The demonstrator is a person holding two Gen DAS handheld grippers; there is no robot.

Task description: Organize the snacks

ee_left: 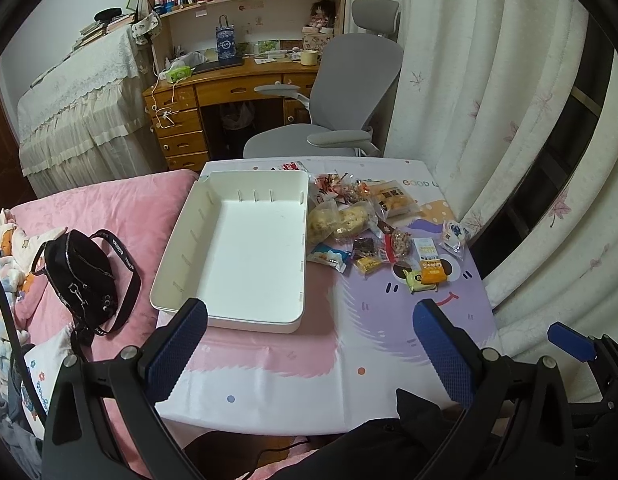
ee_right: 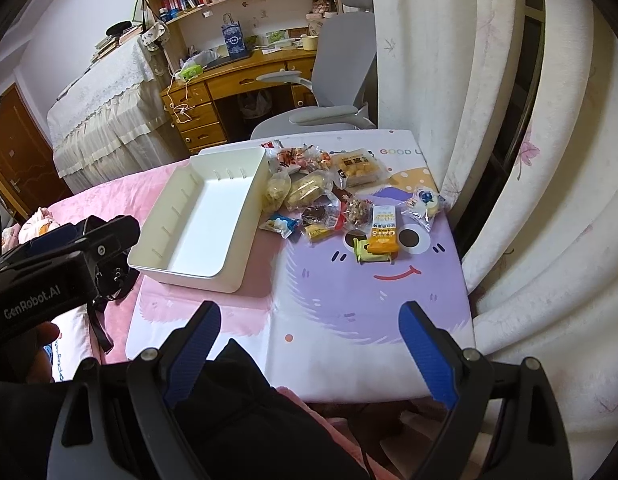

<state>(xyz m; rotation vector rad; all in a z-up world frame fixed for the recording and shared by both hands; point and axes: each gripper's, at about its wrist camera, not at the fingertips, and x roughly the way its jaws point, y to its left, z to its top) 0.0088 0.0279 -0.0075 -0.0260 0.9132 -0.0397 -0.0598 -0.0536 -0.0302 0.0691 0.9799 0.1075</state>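
An empty white plastic tray (ee_left: 197,236) (ee_right: 165,220) sits on the left of a small table covered by a cartoon cloth (ee_left: 373,344) (ee_right: 349,312). Several wrapped snacks (ee_left: 365,220) (ee_right: 329,192) lie in a loose pile to the tray's right, among them an orange oat bar (ee_left: 432,266) (ee_right: 383,232) and a green packet (ee_left: 419,282) (ee_right: 373,257). My left gripper (ee_left: 311,312) is open and empty above the table's near edge, just in front of the tray. My right gripper (ee_right: 311,314) is open and empty, also near the front edge. The left gripper's body (ee_right: 49,264) shows at the left of the right wrist view.
A pink bed (ee_left: 121,208) with a black bag (ee_left: 81,276) lies left of the table. A grey office chair (ee_left: 349,92) and wooden desk (ee_left: 213,92) stand behind it. White curtains (ee_left: 489,100) hang close on the right.
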